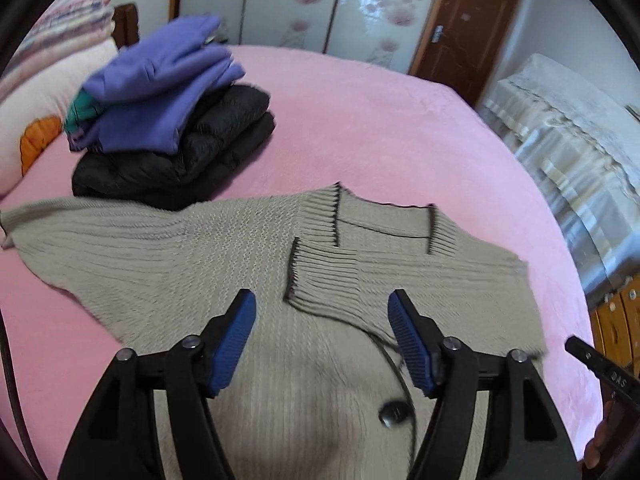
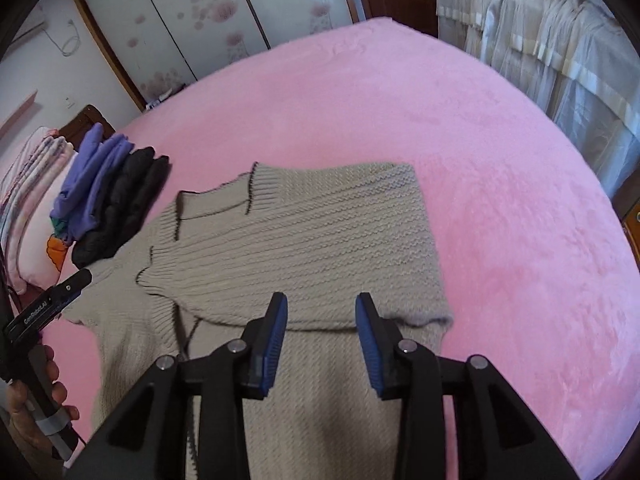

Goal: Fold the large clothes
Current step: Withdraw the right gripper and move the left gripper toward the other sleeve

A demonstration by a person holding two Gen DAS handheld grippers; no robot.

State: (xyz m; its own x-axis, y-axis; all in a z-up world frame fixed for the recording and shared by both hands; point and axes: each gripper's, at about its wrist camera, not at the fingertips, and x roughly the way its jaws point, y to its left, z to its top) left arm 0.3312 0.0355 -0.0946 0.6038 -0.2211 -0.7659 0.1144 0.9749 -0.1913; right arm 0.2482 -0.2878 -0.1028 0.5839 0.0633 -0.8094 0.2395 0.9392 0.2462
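left wrist view: a beige ribbed knit cardigan with thin black trim and a dark round button (image 1: 280,280) lies flat on the fuzzy pink bedspread (image 1: 380,128), near the edge closest to the camera. its collar points toward the far edge of the bed, one sleeve runs out to the left edge and the other is folded across the chest. the left gripper (image 1: 322,340), black arms with ridged blue pads, hangs above the chest with its jaws wide apart and nothing between them. a stack of folded purple and black padded garments (image 1: 172,120) sits toward the far left corner.

right wrist view: the cardigan (image 2: 300,240) shows as a blocky rectangle, its folded sleeve lying crosswise over the body and its long axis running from the near edge up toward the collar. the right gripper (image 2: 321,340) hovers over the sleeve's lower edge, jaws parted, clear of the knit. the left gripper (image 2: 52,300) and the hand (image 2: 36,396) holding it appear at the left.
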